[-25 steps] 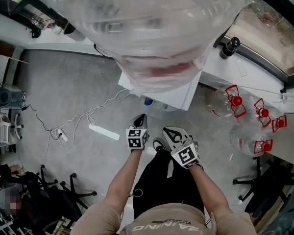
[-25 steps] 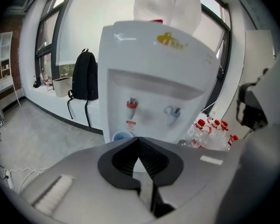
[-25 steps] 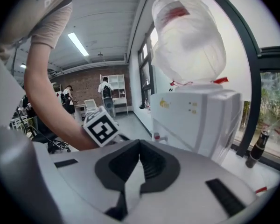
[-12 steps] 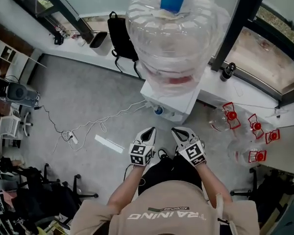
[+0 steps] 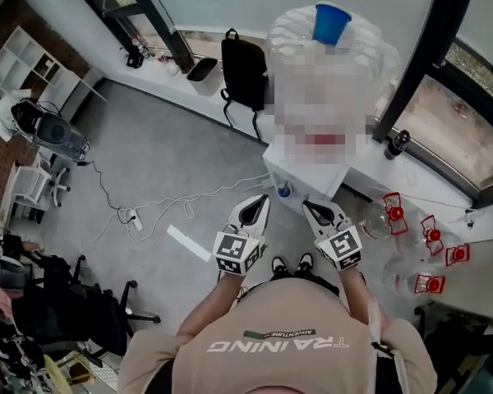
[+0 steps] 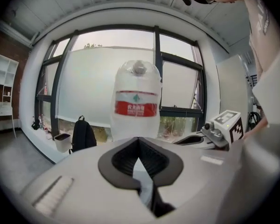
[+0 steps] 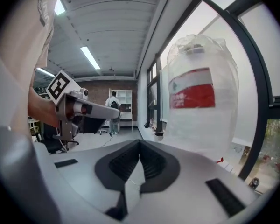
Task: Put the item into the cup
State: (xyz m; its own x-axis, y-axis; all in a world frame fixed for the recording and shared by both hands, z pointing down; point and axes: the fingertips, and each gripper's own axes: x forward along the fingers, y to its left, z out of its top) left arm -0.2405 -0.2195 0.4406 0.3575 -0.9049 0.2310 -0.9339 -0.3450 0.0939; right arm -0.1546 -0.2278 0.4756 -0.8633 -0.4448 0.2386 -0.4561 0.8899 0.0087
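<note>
No cup or loose item shows in any view. A big clear water bottle (image 6: 136, 101) with a red label stands on a white dispenser (image 5: 300, 179); a blue cap (image 5: 331, 23) sits on top of it. My left gripper (image 5: 255, 208) and right gripper (image 5: 317, 211) are side by side at waist height, pointing at the dispenser. Both are shut with nothing between the jaws. In the left gripper view the jaws (image 6: 139, 141) meet below the bottle, with the right gripper (image 6: 210, 136) beside them. In the right gripper view the bottle (image 7: 200, 97) looms right of the closed jaws (image 7: 140, 144).
A black backpack (image 5: 244, 64) leans on the ledge behind the dispenser. Cables and a power strip (image 5: 131, 217) lie on the grey floor to the left. Several empty bottles with red handles (image 5: 411, 220) lie at the right. Office chairs (image 5: 66, 310) stand at the lower left.
The head view has pulled back from the bottle, which looks smaller and farther now. Both grippers stay shut, side by side, and sit closer to the dispenser's front.
</note>
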